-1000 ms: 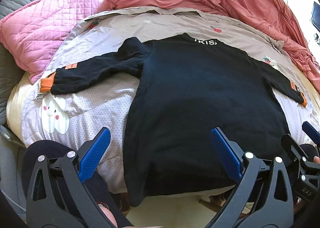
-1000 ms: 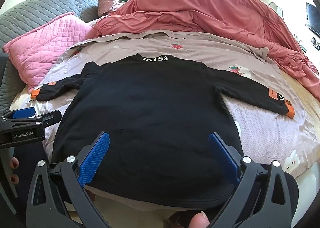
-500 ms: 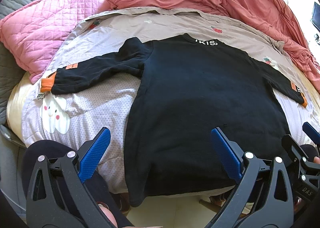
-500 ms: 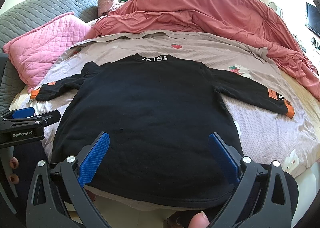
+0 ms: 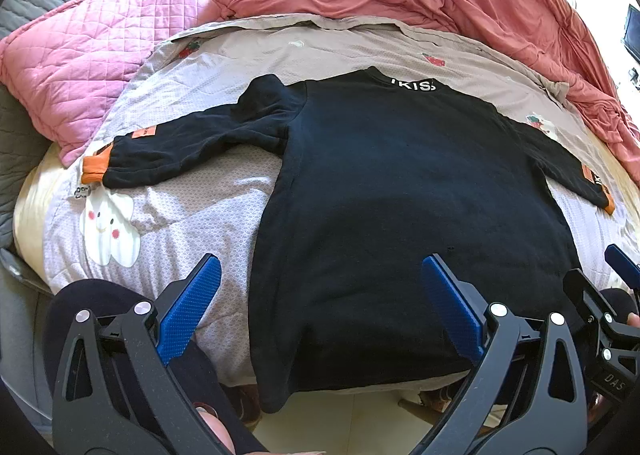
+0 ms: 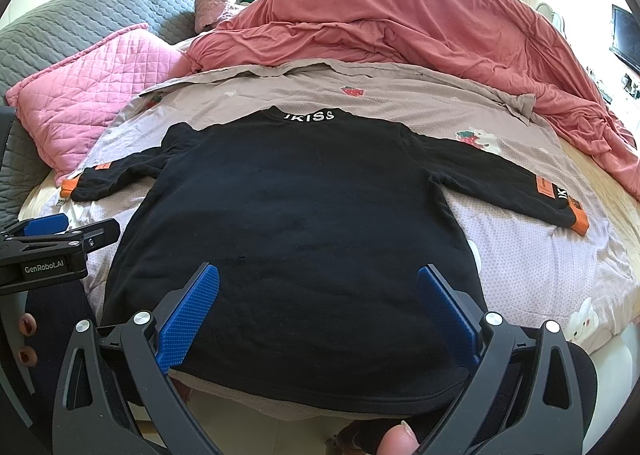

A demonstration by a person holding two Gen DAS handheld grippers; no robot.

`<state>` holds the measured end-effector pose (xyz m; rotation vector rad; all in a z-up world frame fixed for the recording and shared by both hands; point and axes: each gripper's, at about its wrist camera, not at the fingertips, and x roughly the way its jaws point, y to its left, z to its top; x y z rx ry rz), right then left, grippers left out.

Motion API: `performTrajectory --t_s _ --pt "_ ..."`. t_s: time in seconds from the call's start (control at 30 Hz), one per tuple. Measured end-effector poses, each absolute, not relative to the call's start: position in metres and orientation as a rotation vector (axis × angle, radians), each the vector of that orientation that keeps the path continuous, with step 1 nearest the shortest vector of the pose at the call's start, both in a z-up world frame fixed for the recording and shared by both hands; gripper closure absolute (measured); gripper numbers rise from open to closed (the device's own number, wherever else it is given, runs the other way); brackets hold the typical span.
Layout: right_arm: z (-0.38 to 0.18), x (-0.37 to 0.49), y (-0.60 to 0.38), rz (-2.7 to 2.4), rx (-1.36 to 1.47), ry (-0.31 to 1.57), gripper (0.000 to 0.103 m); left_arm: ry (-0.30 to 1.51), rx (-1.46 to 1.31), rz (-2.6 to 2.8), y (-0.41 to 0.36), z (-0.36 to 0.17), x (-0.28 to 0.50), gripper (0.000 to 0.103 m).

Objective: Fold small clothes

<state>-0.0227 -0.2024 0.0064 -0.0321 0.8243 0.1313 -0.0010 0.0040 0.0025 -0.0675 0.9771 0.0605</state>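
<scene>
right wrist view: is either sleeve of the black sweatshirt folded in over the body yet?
No: both sleeves of the black long-sleeved sweatshirt lie spread outward on the printed bedsheet, orange cuffs at the far ends.

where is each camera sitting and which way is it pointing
Left wrist: on the left gripper, at the bed's foot, facing the shirt and its left sleeve; a thumb shows.
Right wrist: on the right gripper, facing the shirt's middle; a fingertip shows.
Shared: shirt, pillow, red duvet; each sees the other gripper.
</scene>
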Motion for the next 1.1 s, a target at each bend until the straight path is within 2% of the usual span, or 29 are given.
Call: performTrajectory --t_s 1.1 --pt "-0.001 -0.012 -0.208 0.122 -0.014 0.846 0.004 0.998 -0.059 0.069 0.002 -0.009 0.013 0.009"
